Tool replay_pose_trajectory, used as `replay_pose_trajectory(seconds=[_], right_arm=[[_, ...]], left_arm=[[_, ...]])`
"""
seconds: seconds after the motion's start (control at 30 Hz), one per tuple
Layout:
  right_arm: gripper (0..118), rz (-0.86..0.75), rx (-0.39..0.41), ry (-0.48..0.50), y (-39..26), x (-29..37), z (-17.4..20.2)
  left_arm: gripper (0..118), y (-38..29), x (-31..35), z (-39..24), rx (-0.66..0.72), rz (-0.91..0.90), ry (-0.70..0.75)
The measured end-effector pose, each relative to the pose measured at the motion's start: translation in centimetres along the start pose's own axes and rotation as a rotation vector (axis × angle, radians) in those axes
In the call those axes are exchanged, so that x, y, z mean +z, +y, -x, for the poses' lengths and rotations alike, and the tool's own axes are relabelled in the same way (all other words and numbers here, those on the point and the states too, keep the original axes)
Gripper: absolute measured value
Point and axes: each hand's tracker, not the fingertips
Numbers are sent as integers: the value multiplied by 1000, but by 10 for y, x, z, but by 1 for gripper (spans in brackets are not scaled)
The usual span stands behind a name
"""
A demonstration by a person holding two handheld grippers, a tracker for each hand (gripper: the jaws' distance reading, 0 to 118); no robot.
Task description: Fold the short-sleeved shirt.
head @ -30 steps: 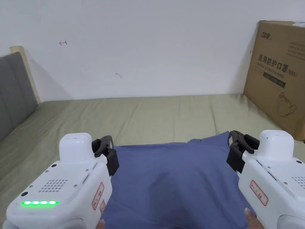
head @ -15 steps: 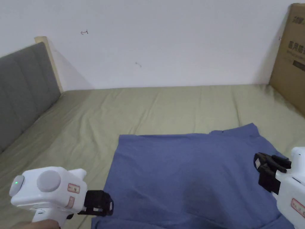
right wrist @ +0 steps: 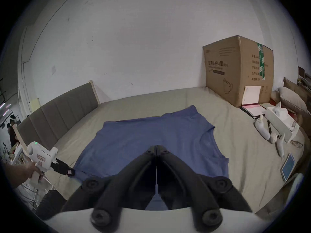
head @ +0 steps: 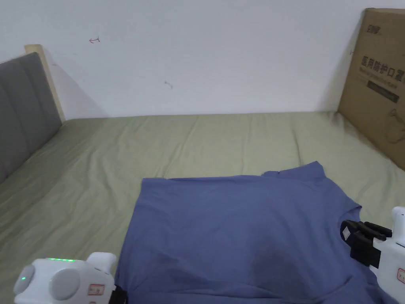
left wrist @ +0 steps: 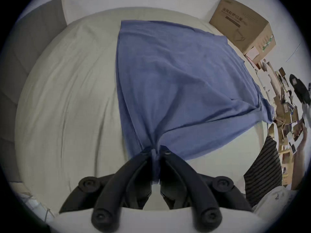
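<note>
The blue short-sleeved shirt (head: 241, 233) lies spread on the olive-green sheet of the bed (head: 118, 158), toward the near right part of it. In the head view its neck opening sits at the right, beside the right gripper (head: 348, 233), and one sleeve reaches toward the back wall, so its long axis runs across the bed from the person's left to right, collar end to the right.

The left gripper view shows what the head view cuts off: the left gripper (left wrist: 155, 151) has both jaws pressed onto a bunched corner of the shirt (left wrist: 176, 85), with cloth fanning out tautly from the pinch. The right gripper view shows that same tool from the side (right wrist: 69, 172), held in a hand (right wrist: 32, 168), its black jaws at the shirt's near left corner.

In its own view the right gripper (right wrist: 156, 146) has its jaws pressed together over the cloth; whether any fabric is caught between them cannot be told.

A large cardboard box (head: 375, 79) stands at the far right against the wall, and a grey padded headboard (head: 19, 114) runs along the left. The right gripper view also shows a tissue box (right wrist: 281, 124) and a tablet (right wrist: 288, 166) on the bed's right side.
</note>
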Motion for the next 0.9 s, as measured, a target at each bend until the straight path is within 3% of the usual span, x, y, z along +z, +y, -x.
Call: replay_pose_trajectory(seconds=[0.07,0.1,0.13,0.17,0.27,0.37,0.5,0.6,0.63,0.67,0.73,0.77,0.9], right_arm=[[2,48,-14,-12,1,3,-20],[15,91,-25,-26,1,2,-32],[46,148,-40,-26,1,-1,-43],[95,255,-68,-30,0,-8,-56],[111,603,-144,-102,-20,-39,-87],[111,786,-174,-125,-50,-60,-114],[106,943,-64,-221,-78,-68,-125],[87,917,48,-171,-77,-57,-118],[69,908,46,-145,-72,-53,-116],[42,896,31,-114,-68,-50,-115],[11,857,49,-139,-62,-43,-109],[9,829,34,-95,-60,-42,-109],[8,783,19,-97,-50,-37,-107]], left_arm=[[6,-3,7,0,11,-22,-9],[6,-4,10,0,8,-30,-3],[6,-4,12,0,8,-36,-4],[6,-4,14,-1,6,-38,-5],[6,-5,19,-14,-23,-40,16],[6,-5,22,-20,-49,-38,34],[6,-3,23,-21,-29,-23,39],[6,-3,26,-24,-25,-18,43],[6,-4,27,-25,-24,-17,41],[6,-2,27,-25,-25,-16,42],[6,-4,29,-27,-34,-16,42],[6,-5,30,-29,-41,-17,39],[6,-3,32,-29,-61,-20,50]])
